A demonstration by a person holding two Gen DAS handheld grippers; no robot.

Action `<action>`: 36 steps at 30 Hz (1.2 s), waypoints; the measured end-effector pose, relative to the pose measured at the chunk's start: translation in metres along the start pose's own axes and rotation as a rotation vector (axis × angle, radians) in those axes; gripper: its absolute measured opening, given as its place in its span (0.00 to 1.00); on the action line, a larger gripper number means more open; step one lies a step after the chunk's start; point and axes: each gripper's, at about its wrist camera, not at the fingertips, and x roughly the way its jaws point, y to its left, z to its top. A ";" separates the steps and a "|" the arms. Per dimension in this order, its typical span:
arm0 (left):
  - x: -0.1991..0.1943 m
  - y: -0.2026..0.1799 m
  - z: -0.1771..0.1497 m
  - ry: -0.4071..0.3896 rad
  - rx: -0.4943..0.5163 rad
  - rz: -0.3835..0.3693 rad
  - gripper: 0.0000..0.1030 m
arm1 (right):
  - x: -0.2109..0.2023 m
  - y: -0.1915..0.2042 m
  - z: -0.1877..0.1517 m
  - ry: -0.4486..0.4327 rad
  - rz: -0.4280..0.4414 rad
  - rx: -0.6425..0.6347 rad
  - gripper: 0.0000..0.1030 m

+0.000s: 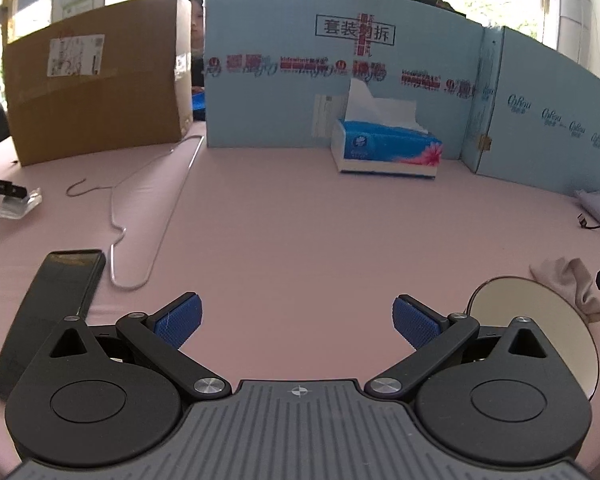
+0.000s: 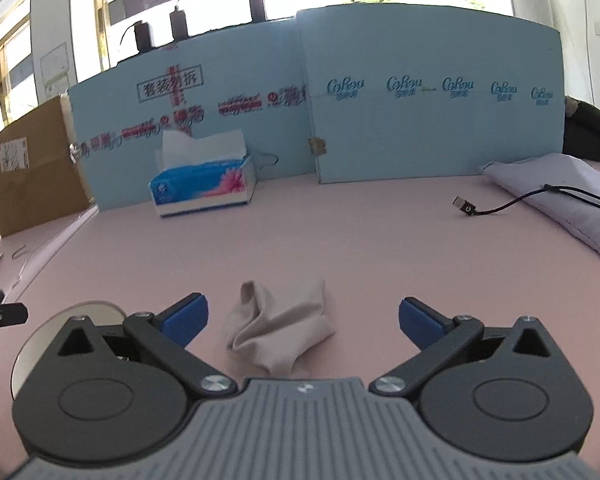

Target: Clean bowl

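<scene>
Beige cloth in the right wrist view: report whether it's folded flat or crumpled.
Crumpled. The beige cloth lies bunched with raised folds on the pink table.

The left gripper (image 1: 298, 322) hangs over the pink table (image 1: 300, 220) with its blue-padded fingers (image 1: 180, 320) spread wide and nothing between them. At the table's near right lies a pale bowl (image 1: 516, 300), partly hidden by the gripper, with a crumpled beige cloth (image 1: 568, 284) touching its far rim. A black phone (image 1: 56, 304) lies at the near left, a wire hanger (image 1: 148, 216) just beyond it. A tissue box (image 1: 386, 150) stands near the far edge before a blue cardboard screen (image 1: 340, 80), a brown carton (image 1: 96, 92) at the far left.
</scene>
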 end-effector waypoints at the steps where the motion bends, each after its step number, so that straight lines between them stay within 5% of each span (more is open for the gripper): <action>1: -0.001 0.000 -0.001 -0.001 -0.004 0.005 1.00 | -0.001 0.001 -0.001 0.001 0.000 -0.001 1.00; 36: -0.010 -0.010 -0.011 0.050 0.022 0.020 1.00 | -0.014 0.012 -0.012 0.023 -0.004 -0.030 1.00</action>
